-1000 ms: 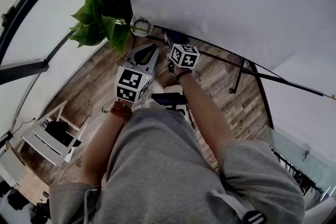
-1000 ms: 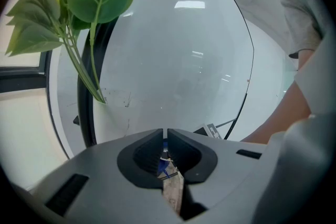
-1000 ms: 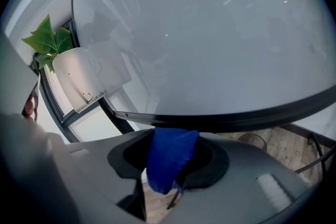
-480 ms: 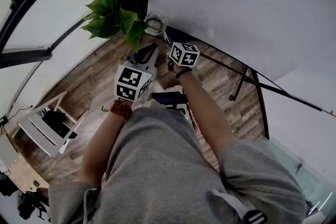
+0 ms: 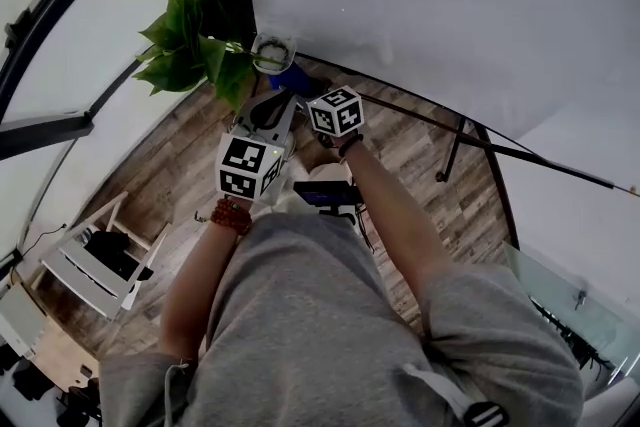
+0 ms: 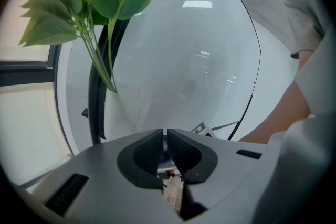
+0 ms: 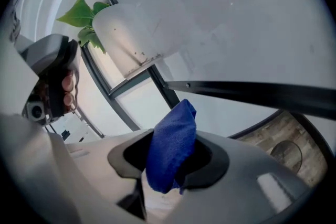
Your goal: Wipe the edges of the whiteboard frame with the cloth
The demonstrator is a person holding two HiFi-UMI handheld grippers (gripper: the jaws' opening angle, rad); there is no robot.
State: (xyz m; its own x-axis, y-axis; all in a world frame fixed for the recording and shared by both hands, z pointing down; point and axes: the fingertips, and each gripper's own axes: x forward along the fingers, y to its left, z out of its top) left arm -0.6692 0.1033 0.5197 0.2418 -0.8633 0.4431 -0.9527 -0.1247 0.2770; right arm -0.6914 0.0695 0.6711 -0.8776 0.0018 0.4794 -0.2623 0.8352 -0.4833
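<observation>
Leaves of a plant (image 5: 190, 40) are seen leftmost, beside the left gripper (image 6: 165, 136), whose jaws are pressed together on nothing. The right gripper (image 7: 172, 161), shifted slightly leftward since a second ago, is clamped on the blue cloth (image 7: 170, 139), which is held just under the black whiteboard frame (image 7: 247, 93) and apart from it. Wooden floor (image 5: 170, 165) lies below.

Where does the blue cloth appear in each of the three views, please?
Head view: cloth upper centre, right of the plant.
Left gripper view: not clearly visible.
Right gripper view: centre, clamped between its jaws.
Shared landmark: the plant, upper left in all three.
</observation>
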